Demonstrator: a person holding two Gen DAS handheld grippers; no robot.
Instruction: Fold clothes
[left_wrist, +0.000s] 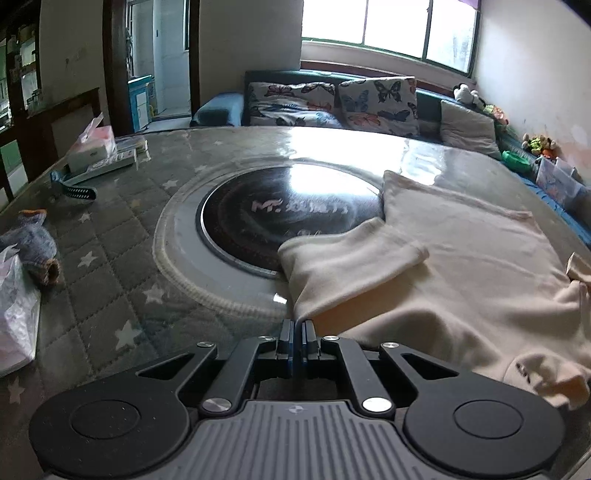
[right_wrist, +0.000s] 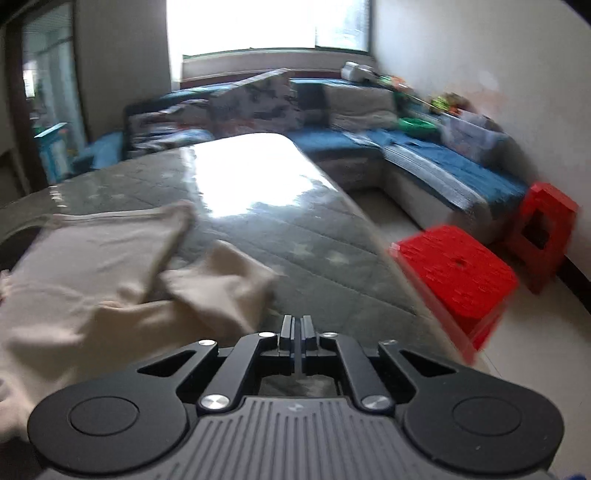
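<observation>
Left tongs (left_wrist: 298, 334) sit pressed together, apparently pinching the near edge of a cream sweatshirt (left_wrist: 461, 266) that lies spread over the right side of the glass-covered tabletop (left_wrist: 122, 236), one sleeve (left_wrist: 351, 258) folded across toward the round black cooktop (left_wrist: 280, 210). Right tongs (right_wrist: 297, 332), blurred, are closed with nothing between them, just beside the sweatshirt's other sleeve (right_wrist: 221, 284); red stools (right_wrist: 461, 277) stand beyond the tabletop edge.

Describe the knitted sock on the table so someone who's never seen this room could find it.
Start at the big table under clear plastic, with its round black cooktop. Go to the table's far left edge, beside a white plastic bag. The sock lies there crumpled: grey-blue knit with orange-brown trim, unlike the cream garment.
</observation>
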